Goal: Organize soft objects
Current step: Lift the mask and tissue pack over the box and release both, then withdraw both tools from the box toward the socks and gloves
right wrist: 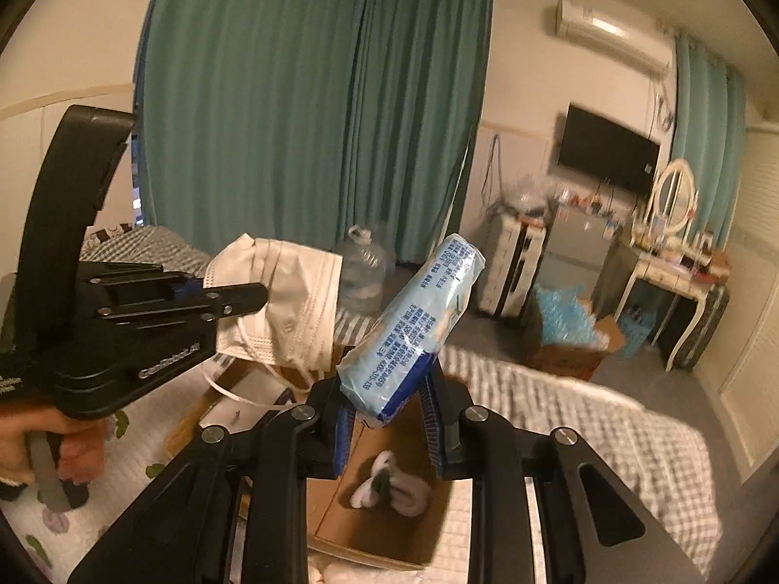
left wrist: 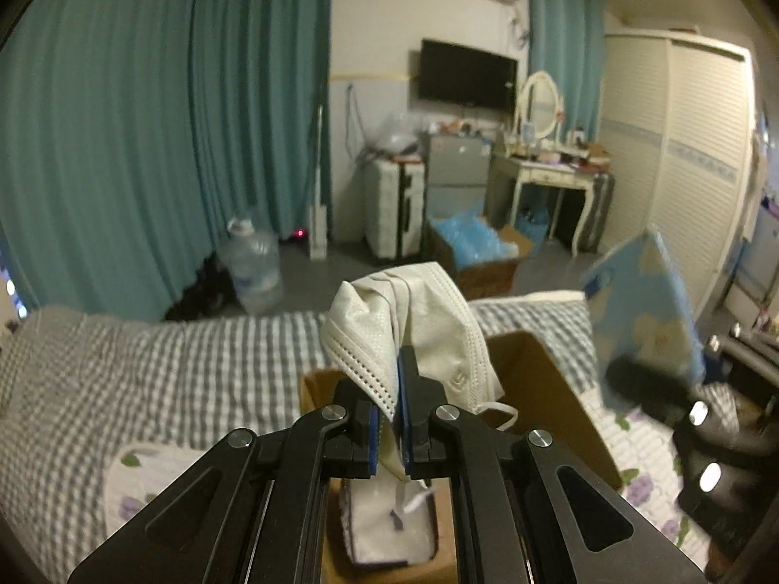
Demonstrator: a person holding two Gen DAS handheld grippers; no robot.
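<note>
Face mask (left wrist: 418, 326) pinched by left gripper (left wrist: 389, 430), tissue pack (right wrist: 414, 326) clamped in right gripper (right wrist: 389, 433), both raised above cardboard box (right wrist: 389, 530) beneath, seemingly for dropping in.

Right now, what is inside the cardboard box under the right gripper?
A white soft bundle lies on the floor of the cardboard box. The right gripper and its blue tissue pack hide the box's near corner.

White face mask (left wrist: 414, 326) hangs crumpled above the cardboard box (left wrist: 545, 379) — blue tissue pack (right wrist: 414, 326) tilted upright alongside.
</note>
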